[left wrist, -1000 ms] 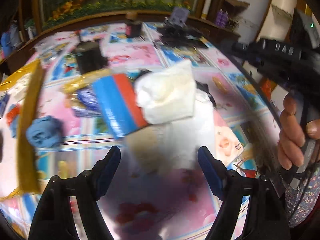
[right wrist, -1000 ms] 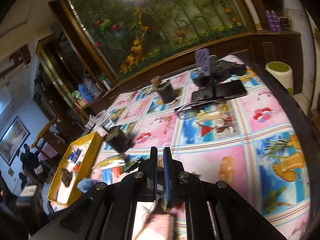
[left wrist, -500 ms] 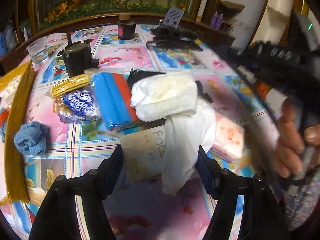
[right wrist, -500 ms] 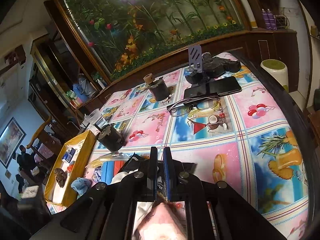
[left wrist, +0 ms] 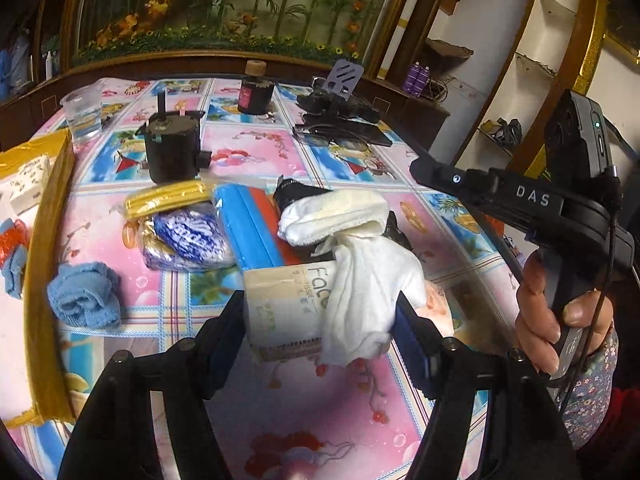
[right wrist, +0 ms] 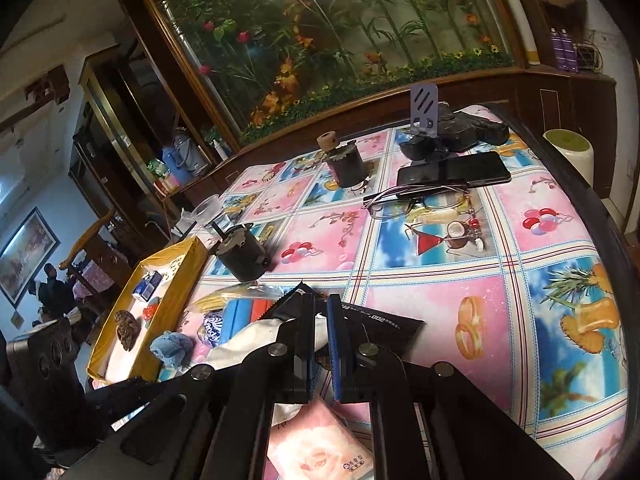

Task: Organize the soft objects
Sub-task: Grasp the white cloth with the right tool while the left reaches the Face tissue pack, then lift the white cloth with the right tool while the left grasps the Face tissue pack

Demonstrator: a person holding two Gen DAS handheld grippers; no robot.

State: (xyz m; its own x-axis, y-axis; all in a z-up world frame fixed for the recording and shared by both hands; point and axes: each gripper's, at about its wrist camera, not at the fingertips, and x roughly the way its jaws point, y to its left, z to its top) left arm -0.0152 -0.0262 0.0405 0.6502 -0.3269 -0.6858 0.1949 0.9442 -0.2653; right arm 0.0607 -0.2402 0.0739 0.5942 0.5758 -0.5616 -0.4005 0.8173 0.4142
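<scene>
Since the job was tidying soft stuff, the tan tissue pack (left wrist: 280,304) was caught between the pads of the left gripper (left wrist: 318,304). The white cloth (left wrist: 360,276) was draped over it and trapped against the right-hand pad, so both looked clamped together, probably so they could be carried as one bundle. The pack sat at the near end of the pile, butted against the blue-and-red pack (left wrist: 252,224).

The right gripper (right wrist: 318,320) was closed up tight just over the pile. A bit of white cloth was seen between its fingers, but whether any was actually nipped couldn't be told.

Room-wise, the yellow tray (left wrist: 48,240) lay off to the left, its wall upright. The rolled blue towel (left wrist: 84,300) was parked just beside it, right on that route, so a lift over it would likely be needed. Bare tablecloth (left wrist: 320,420) was left in front. To the right, the table edge and the hand (left wrist: 560,320) on the other tool were close, so little slack was offered there.
</scene>
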